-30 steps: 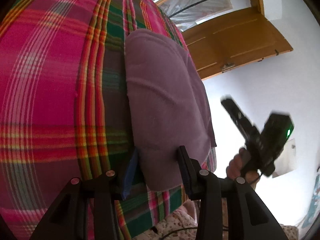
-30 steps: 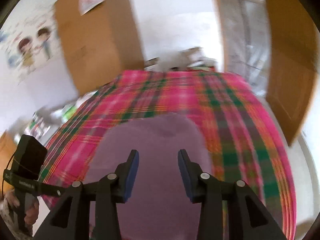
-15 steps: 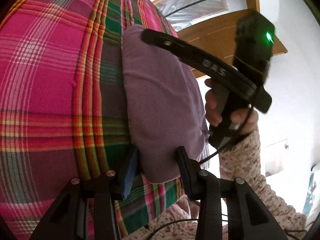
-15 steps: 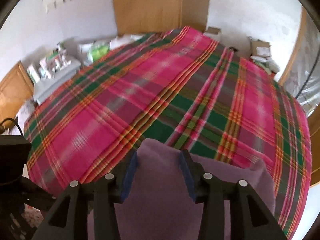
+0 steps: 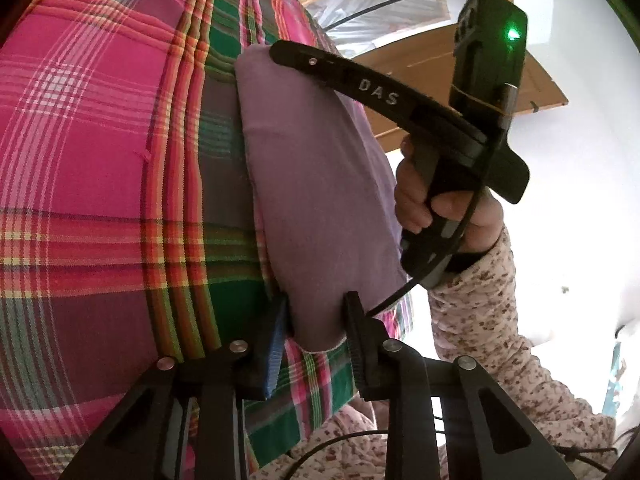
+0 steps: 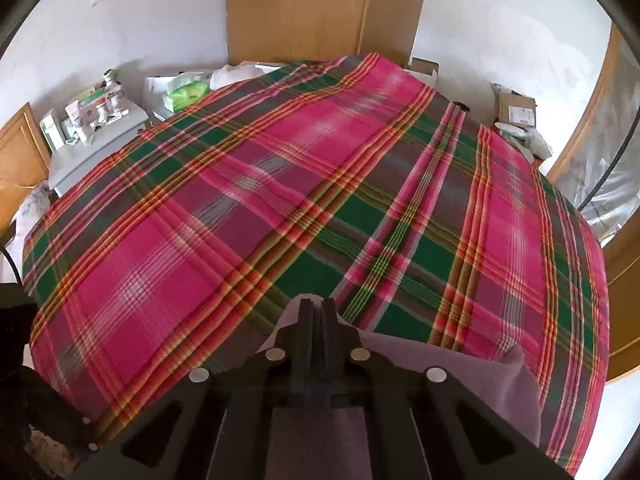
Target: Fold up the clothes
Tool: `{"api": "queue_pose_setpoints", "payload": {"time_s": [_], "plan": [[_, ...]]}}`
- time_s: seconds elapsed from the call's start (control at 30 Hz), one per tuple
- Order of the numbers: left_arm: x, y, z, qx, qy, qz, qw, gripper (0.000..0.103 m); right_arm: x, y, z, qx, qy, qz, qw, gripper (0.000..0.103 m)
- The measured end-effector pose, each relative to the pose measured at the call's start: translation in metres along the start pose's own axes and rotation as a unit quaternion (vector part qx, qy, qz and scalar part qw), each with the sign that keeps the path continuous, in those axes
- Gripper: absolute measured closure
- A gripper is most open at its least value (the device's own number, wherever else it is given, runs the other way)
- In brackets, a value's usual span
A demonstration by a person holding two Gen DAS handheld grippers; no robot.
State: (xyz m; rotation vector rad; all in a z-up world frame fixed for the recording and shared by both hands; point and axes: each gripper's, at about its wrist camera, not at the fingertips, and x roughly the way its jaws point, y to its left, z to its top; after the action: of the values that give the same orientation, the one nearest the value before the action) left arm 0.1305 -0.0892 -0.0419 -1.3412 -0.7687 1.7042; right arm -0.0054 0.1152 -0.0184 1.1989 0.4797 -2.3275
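Note:
A folded purple cloth (image 5: 320,184) lies on the pink and green plaid bed cover (image 5: 100,160), near the bed's edge. My left gripper (image 5: 316,320) is open, one finger on each side of the cloth's near end. The right gripper (image 5: 278,50), held by a hand (image 5: 416,204), reaches across the cloth to its far corner. In the right wrist view the right gripper (image 6: 316,306) is shut on that corner of the purple cloth (image 6: 460,376), with a little fabric showing past the tips. The plaid cover (image 6: 280,200) spreads out beyond it.
A person's floral sleeve (image 5: 480,320) is at the bed's edge. A wooden door (image 5: 440,64) stands beyond the bed. The right wrist view shows a white bedside cabinet (image 6: 92,148) with bottles, a wooden wardrobe (image 6: 320,8) and cardboard boxes (image 6: 516,110) around the bed.
The right gripper swung in over the cloth, reached its far corner and shut on it. The left gripper stayed open around the near end.

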Motion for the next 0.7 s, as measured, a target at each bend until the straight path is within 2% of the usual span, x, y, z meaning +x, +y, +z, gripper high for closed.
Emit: {"api": "queue_pose_setpoints", "payload": {"time_s": [0.07,0.13,0.3,0.4,0.47,0.57,0.6,0.67,0.7], "plan": [[-0.002,0.002,0.000,-0.001,0.001,0.001,1.0000,0.074,-0.004,-0.003,-0.002,0.012,-0.005,0.012,1.000,0.099],[-0.005,0.004,0.000,-0.003,0.003,0.004,1.0000,0.074,-0.013,-0.013,-0.003,0.040,-0.017,0.045,0.998,0.098],[-0.015,0.010,-0.002,-0.009,0.000,0.011,0.9999,0.074,-0.049,-0.029,-0.020,0.066,-0.054,0.051,0.995,0.097],[-0.021,0.014,-0.002,-0.015,-0.004,0.011,0.9998,0.074,-0.064,-0.036,-0.042,0.074,-0.056,0.043,0.995,0.091],[-0.023,0.017,-0.002,-0.019,-0.002,0.011,0.9998,0.074,-0.067,-0.039,-0.059,0.079,-0.049,0.024,0.995,0.081],[-0.025,0.017,-0.003,-0.013,0.000,0.014,0.9998,0.074,-0.067,-0.045,-0.089,0.094,-0.042,0.001,0.995,0.079],[-0.026,0.020,0.009,-0.012,0.002,0.014,0.9998,0.074,-0.068,-0.047,-0.098,0.100,-0.041,-0.005,0.994,0.079],[-0.032,0.021,0.005,-0.011,0.003,0.016,0.9998,0.074,-0.072,-0.058,-0.113,0.123,-0.045,-0.005,0.991,0.077],[-0.035,0.024,0.013,-0.011,0.004,0.017,0.9998,0.074,-0.077,-0.064,-0.122,0.139,-0.049,-0.007,0.989,0.077]]}}
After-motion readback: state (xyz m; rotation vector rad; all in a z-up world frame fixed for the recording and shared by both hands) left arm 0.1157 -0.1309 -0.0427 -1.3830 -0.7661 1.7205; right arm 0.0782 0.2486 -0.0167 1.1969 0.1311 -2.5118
